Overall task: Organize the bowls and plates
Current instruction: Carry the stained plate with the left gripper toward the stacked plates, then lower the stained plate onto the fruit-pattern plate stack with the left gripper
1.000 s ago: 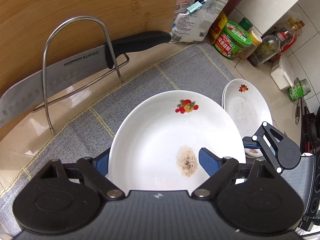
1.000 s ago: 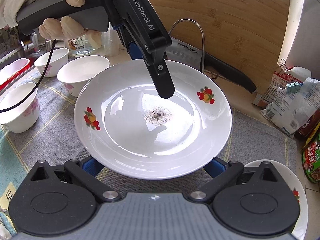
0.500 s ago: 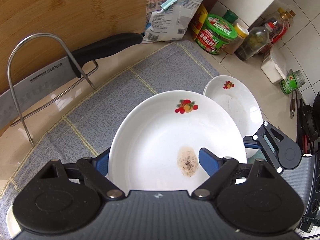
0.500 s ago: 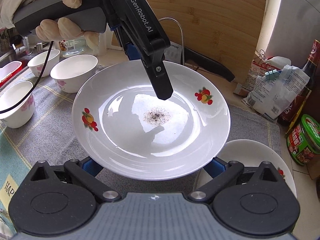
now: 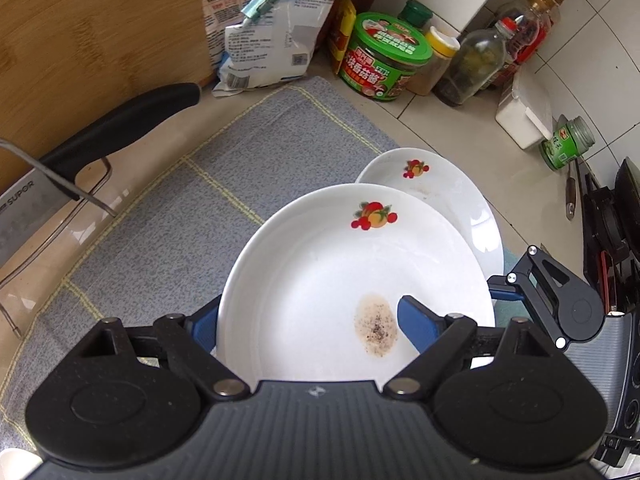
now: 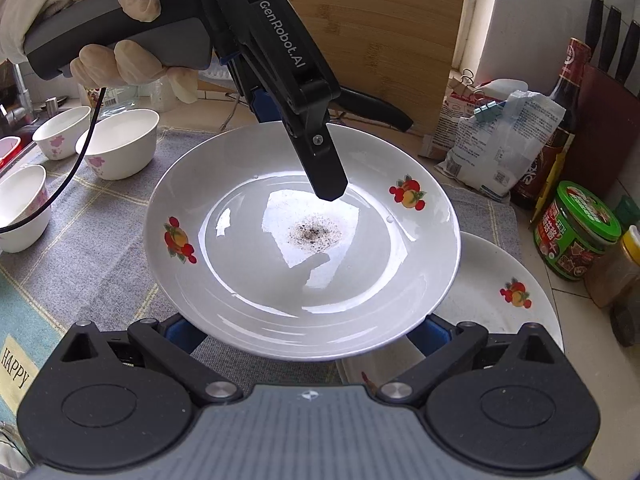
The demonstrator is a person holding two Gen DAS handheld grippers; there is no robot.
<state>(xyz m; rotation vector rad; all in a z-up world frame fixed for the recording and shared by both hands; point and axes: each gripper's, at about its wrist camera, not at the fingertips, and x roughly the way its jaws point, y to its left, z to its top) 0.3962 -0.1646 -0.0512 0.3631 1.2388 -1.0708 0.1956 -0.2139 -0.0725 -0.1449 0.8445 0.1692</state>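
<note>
**A:** Kitchen counter, tiled, with a grey checked cloth (image 5: 248, 152) spread over it. What carries writing?

**B:** A cleaver (image 5: 24, 204) in a wire rack reads "SUPOR". The left gripper (image 6: 296, 148), seen from the right wrist and held by a gloved hand (image 6: 120, 28), is marked "GenRobot.AI". A mat corner (image 6: 16, 368) reads "HAPPY". Print on the green-lidded tub (image 5: 384, 60) and the clipped bags (image 5: 264, 36) is too small to read.

**A:** And the plates?

**B:** A white fruit-print plate (image 6: 304, 240) with a peppery smear sits lifted above the cloth, overlapping a matching second plate (image 6: 504, 292) lying below at the cloth's edge.

**A:** The grip?

**B:** The left gripper clamps the far rim, one finger over it and one under. The right gripper (image 6: 308, 332) has its blue pads under the near rim; whether they are closed, I cannot tell. Three white bowls (image 6: 120, 144) stand to the left.
</note>
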